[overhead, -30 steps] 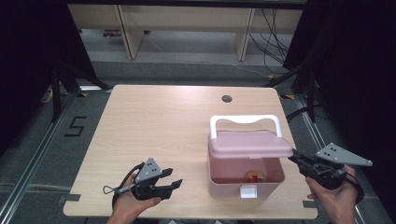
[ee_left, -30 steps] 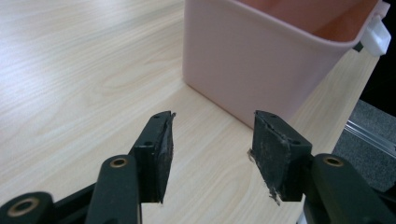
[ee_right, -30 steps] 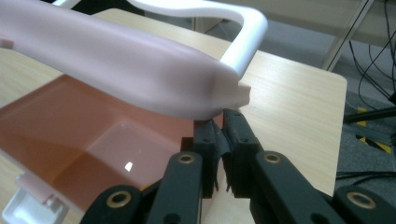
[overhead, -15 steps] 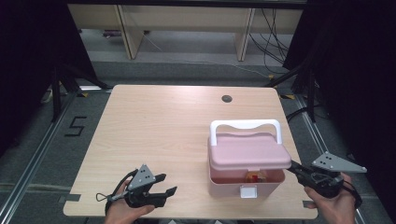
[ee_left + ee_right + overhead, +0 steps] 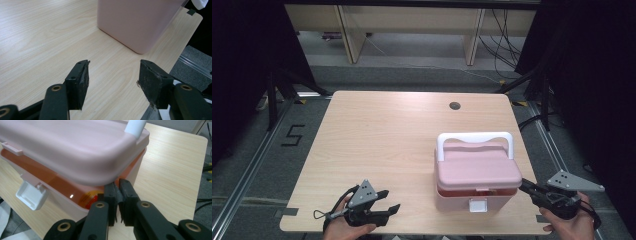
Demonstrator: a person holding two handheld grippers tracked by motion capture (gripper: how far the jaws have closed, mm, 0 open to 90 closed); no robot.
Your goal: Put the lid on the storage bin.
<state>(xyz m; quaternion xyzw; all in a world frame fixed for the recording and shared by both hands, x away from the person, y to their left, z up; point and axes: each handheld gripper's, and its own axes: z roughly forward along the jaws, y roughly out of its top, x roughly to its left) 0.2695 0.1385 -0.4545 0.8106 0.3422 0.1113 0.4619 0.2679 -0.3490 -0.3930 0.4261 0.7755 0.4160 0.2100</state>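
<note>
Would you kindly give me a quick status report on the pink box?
Left gripper open, empty. Right gripper shut under lid corner. Pink box ajar, latch undone. Nothing obstructing.

Bright, even overhead light, dark surroundings, soft slightly blurred pictures.

The pale wood-grain laminate table (image 5: 387, 140) looked smooth and matt. The pink plastic lidded box (image 5: 476, 172) had a soft sheen; its white plastic latch (image 5: 31, 195) looked glossy.

A light wooden bench (image 5: 377, 140) is seen mid-frame; a pink lidded box (image 5: 477, 180) is carried at its lower right.
</note>
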